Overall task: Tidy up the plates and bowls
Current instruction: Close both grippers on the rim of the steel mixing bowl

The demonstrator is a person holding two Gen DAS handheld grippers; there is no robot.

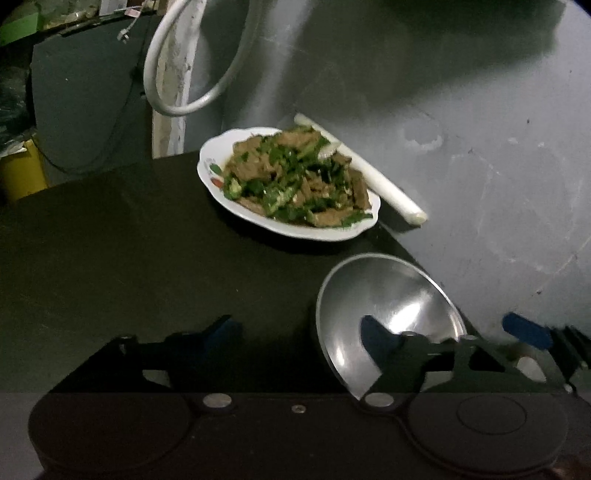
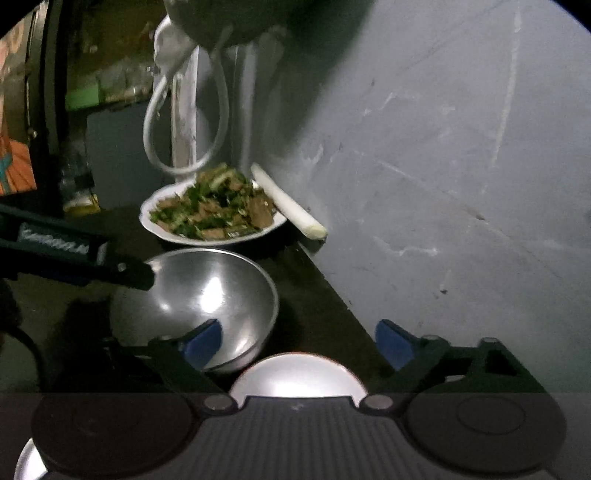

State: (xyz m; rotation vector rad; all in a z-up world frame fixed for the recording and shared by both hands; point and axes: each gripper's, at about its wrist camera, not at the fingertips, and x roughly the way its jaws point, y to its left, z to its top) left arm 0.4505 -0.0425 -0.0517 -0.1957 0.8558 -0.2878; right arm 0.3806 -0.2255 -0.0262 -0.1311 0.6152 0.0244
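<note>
— What surrounds the black table (image 1: pixel 129 258)?

— A grey painted wall (image 1: pixel 480 166), scuffed with pale streaks, runs along its right edge. Past the far edge stands a white, stained post (image 1: pixel 171 92) with a white hose (image 1: pixel 155 74) looped in front of it.

— And the light?

— Dim; a broad shadow darkens the wall's upper part. Beyond the far left corner sits something yellow (image 1: pixel 20 173), below a green patch (image 1: pixel 18 27), both blurred.

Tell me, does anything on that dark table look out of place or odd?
One thing: a white stalk, maybe a leek, lies loose between the plate of green-and-brown food and the wall. The empty metal bowl sits close to the table's edge. Nothing looks spilled or broken.
</note>
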